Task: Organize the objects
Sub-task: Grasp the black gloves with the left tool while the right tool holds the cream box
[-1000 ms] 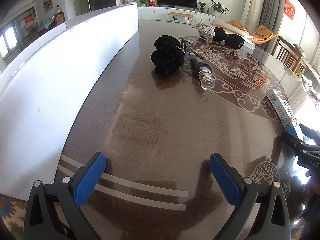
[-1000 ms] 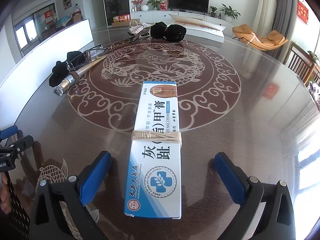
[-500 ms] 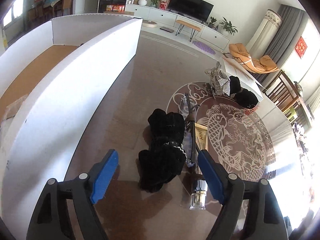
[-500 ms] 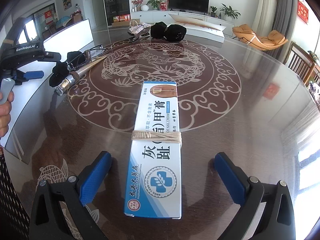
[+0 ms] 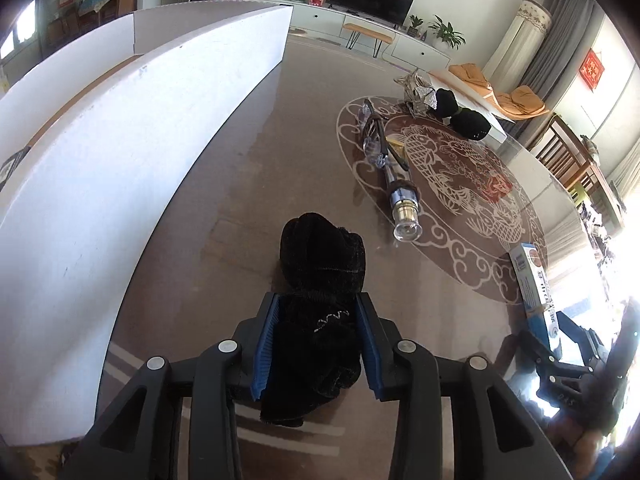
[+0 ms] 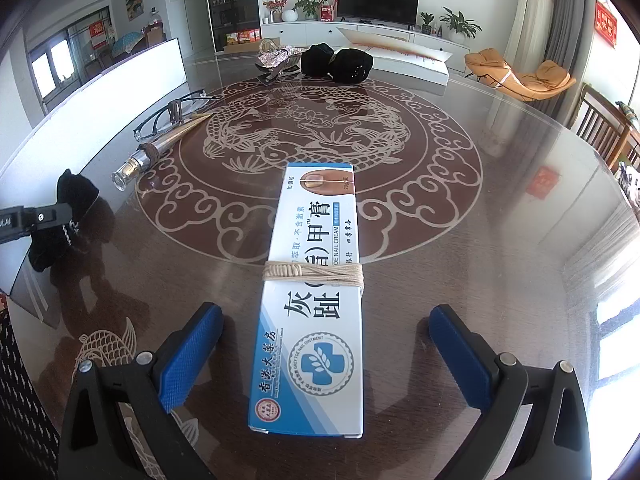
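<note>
Left wrist view: our left gripper (image 5: 318,340) clamps the black cloth (image 5: 320,280) above the table (image 5: 240,184); our right gripper (image 6: 324,344) gapes around the ointment box (image 6: 316,280).

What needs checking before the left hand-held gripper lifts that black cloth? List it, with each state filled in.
1. Left hand-held gripper shut on the black cloth: ok, both blue pads press its sides.
2. Grip holds the whole bundle: cannot tell; its front lobe sticks out past the fingertips.
3. Cloth apart from the glass bottle and eyeglasses: ok, bare table shows between them.
4. White box wall beside the cloth, not touching it: ok.
5. Right hand-held gripper out of the way: ok, open around the ointment box, far to the side.
6. String on that box still tied: ok.
</note>
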Demonstrator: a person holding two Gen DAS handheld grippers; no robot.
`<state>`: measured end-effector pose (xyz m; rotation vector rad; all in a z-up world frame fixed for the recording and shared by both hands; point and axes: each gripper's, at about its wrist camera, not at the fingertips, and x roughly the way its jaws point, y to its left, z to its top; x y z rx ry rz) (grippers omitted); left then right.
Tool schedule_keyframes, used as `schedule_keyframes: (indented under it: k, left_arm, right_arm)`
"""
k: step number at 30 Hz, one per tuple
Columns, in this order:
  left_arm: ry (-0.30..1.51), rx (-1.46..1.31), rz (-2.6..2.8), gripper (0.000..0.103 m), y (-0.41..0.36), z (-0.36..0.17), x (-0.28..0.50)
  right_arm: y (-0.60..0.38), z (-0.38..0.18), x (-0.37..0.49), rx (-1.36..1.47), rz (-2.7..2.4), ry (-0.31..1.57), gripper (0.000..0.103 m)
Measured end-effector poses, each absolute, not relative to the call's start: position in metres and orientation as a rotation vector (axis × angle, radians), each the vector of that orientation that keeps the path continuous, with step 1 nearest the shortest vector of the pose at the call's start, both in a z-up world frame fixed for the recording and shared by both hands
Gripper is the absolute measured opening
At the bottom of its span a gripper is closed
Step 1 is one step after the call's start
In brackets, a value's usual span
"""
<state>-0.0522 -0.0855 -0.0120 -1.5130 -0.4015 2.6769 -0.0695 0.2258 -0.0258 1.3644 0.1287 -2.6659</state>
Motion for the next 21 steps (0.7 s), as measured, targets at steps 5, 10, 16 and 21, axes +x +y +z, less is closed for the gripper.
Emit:
schedule_keyframes:
  k: [5,10,16,21]
  left_arm:
    - [-0.405,-1.449,2.735,0.086,-0.092,-0.005,-0.038]
    - [-0.234,-1.569,2.750,0.086,-0.079,-0.023,-0.058]
    - [-0.116,-1.566,2.813,0.090,-0.073,-0.028,-0.060]
    - [-0.088,-1.580,2.829,0.102,-0.071,-0.032,-0.064]
  right_arm:
    - [0.226,-0.026,-0.070,1.364,-2.666,0.129,0.103]
    - [0.226,-0.026,-0.069,1.364,-2.666,0.129,0.103]
    - [0.226,-0.026,-0.069,1.365,-2.666,0.129,0.103]
    - [0.226,-0.025,-0.069,1.365,-2.666,0.129,0.103]
